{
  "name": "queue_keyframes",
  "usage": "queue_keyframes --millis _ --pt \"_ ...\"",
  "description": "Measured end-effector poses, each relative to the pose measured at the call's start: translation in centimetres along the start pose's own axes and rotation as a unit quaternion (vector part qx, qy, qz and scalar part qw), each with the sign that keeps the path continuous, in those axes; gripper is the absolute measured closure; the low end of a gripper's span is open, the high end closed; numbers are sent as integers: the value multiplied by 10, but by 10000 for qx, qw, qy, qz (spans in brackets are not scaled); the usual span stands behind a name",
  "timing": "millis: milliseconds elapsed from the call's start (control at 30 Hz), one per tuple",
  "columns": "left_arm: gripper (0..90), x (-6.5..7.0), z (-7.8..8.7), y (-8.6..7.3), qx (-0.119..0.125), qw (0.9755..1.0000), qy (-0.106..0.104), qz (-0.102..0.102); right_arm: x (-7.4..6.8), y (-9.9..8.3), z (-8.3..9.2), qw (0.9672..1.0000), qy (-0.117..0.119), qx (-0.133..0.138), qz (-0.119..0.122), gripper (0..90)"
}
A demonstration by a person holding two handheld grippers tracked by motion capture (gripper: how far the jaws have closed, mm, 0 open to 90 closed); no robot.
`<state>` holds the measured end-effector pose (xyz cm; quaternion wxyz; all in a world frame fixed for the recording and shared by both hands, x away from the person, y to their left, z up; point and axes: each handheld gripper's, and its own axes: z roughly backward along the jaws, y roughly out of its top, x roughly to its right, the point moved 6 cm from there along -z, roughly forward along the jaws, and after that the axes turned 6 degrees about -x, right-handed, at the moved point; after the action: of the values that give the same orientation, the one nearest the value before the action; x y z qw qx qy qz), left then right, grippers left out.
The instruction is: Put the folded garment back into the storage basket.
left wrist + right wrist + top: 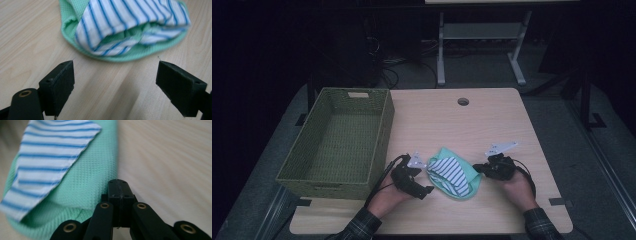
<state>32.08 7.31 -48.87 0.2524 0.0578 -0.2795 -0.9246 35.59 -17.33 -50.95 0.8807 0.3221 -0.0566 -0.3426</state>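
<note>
Cloth bundle (452,175): mint-green waffle-textured outer layer, inner layer white with thin blue stripes. Wicker basket (382,137): olive green, woven pattern, pale tan label on far rim. Table (492,120): light wood grain, beige. Left gripper (116,80) and right gripper (121,192): black jaws, brass-coloured pins at the linkages. Sleeves (362,225): dark plaid. Floor around table: grey

Table (492,130): pale wood-grain laminate, smooth, matt. Green cloth (95,170) on it showed a fine waffle knit; striped cloth (120,17) over that was smooth woven cotton. Basket (384,125) beside the cloths: coarse woven wicker, matt
</note>
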Motion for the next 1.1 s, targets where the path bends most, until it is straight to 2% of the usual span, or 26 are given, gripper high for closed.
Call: queue_keyframes --millis 33,133,167,200,267,333,500,600,667,833,867,1100 --pt "146 0 0 1 7 10000 27 -46 -10 -2 0 10000 78 -9 58 898" --pt "146 1 1 2 48 10000 41 -54 -22 -2 0 9998 146 -16 168 898" --pt "146 1 1 2 48 10000 41 -54 -22 -2 0 9998 146 -16 168 898" --pt "146 1 2 3 73 9999 33 -77 -29 -3 -1 9996 204 -2 213 897" --pt "146 1 3 5 88 9999 19 -131 -31 -5 1 9997 159 2 206 887" --pt "146 1 3 7 108 9998 35 -182 -27 -5 4 9999 20 89 88 803" --pt "145 3 3 12 130 9997 -1 -206 -5 -9 9 9987 -416 192 -221 561" --pt "143 7 0 11 17 9996 -52 -292 6 -11 7 9970 -641 235 -368 370" --pt "143 9 -4 12 -21 9994 -71 -334 12 -14 5 9959 -771 208 -423 289" --pt "143 14 -14 14 -124 9990 -93 -410 23 -16 2 9936 -947 175 -593 185" --pt "143 13 -20 14 -222 9987 -93 -445 25 -16 1 9930 -1006 178 -590 157" --pt "144 13 -30 12 -434 9976 -29 -535 27 -17 0 9924 -1031 269 -613 119"
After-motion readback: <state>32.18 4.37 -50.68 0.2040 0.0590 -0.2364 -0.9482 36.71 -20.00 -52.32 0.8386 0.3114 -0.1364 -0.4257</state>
